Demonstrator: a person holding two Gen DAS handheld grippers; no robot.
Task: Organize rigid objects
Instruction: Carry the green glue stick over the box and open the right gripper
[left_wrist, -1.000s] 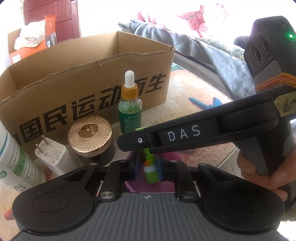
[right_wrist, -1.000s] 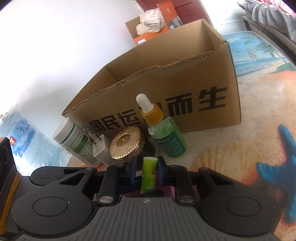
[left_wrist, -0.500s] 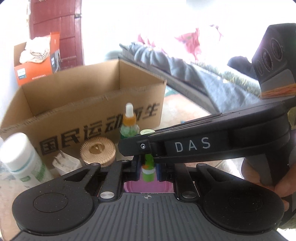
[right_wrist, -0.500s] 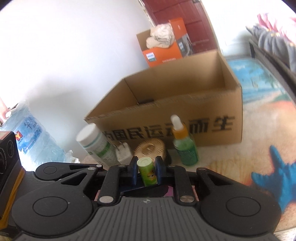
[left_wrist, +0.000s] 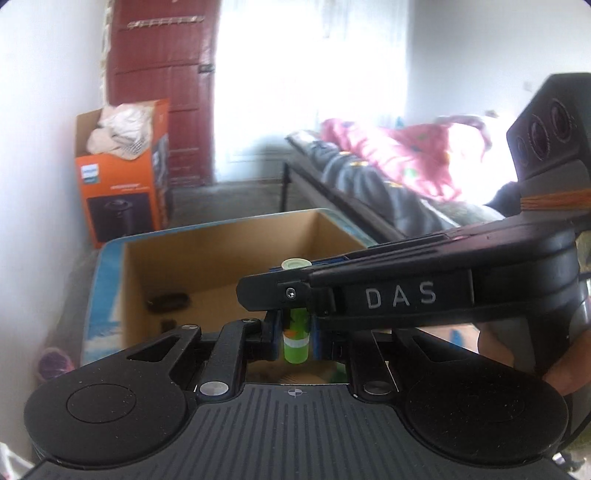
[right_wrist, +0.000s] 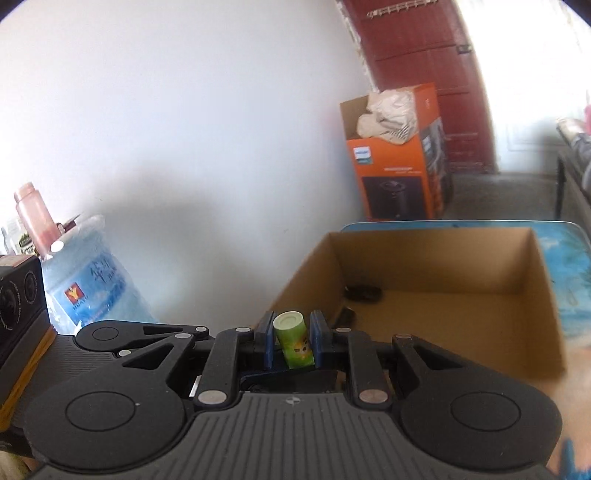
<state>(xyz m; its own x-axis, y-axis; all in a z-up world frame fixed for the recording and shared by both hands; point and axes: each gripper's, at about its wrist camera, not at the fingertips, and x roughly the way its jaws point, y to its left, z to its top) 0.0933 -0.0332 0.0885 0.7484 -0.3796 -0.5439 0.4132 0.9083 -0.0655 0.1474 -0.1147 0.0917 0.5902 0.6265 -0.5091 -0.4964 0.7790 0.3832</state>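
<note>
A small green tube (right_wrist: 294, 343) with a pale cap stands a little tilted between the blue pads of the right gripper (right_wrist: 293, 341), whose fingers (right_wrist: 317, 341) are closed narrow and pressing on both its sides. In the left wrist view the same tube (left_wrist: 295, 341) shows at the left gripper (left_wrist: 295, 341), between its fingers (left_wrist: 271, 338) too, with its cap poking up above the right gripper's arm marked DAS (left_wrist: 399, 295), which crosses in front. The left fingers look drawn in close beside the tube, but I cannot tell whether they actually press on it.

Just beyond the right fingers and off to their right sits an open cardboard box (right_wrist: 546, 295), its inside showing a couple of small dark items (right_wrist: 364, 293) near the far left corner. The box rests on a counter (right_wrist: 565, 251) covered in a blue beach print. Farther past the fingers an orange carton (right_wrist: 391, 177) stuffed with cloth stands on the floor by a red door (right_wrist: 424, 44). Left of the fingers, a blue water jug (right_wrist: 92, 280) leans by the white wall.
</note>
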